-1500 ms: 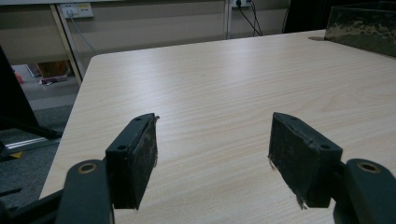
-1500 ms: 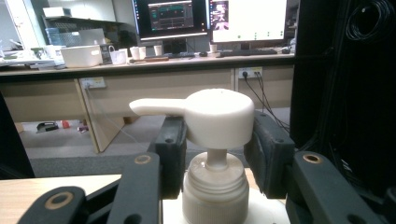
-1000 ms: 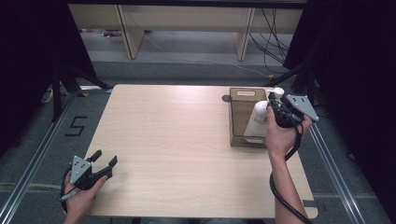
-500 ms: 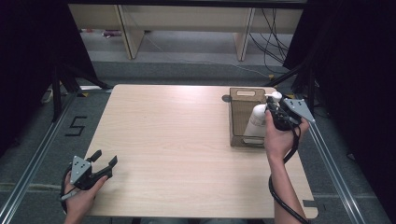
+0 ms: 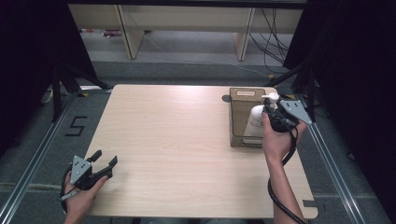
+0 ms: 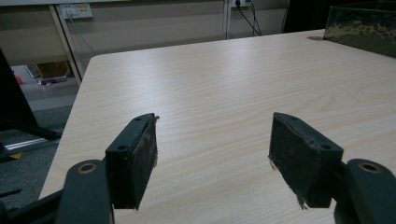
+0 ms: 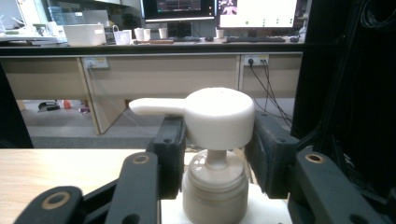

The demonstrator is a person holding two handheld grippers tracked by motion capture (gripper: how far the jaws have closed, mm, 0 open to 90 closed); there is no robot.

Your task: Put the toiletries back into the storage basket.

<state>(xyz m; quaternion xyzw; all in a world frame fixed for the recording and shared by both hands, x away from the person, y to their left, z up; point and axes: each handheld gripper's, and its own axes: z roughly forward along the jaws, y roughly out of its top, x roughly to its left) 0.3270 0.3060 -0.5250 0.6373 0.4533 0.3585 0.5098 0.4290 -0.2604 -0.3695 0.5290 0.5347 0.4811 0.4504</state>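
A white pump bottle point(image 5: 256, 120) stands in a brown see-through bin point(image 5: 244, 117) at the far right of the tabletop point(image 5: 187, 149), with the right gripper point(image 5: 273, 115) closed around its top. In the right gripper view the two black jaws flank the bottle's pump head point(image 7: 219, 116), pressed against or just touching its sides above the ribbed collar point(image 7: 215, 186), the spout pointing off to that view's left; the grip appears to be on the pump head, not the body. That is where trouble could start: the head is smooth and rounded and sits on a thin stem, so a lift from here could let the bottle swing, twist in the jaws or slip free, and a squeeze or a downward push could press the pump and squirt its contents. The bottle's body sits close to the bin's right wall, so a tilted pull might also catch the rim and drag or tip the bin, which stands near the tabletop's right edge. From the high view the bottle sits directly beneath and just ahead of the person's right hand point(image 5: 276, 140). The left gripper point(image 5: 103, 165) rests at the near left corner of the tabletop, well apart from the bin, its jaws spread wide and holding nothing, as the left gripper view confirms.
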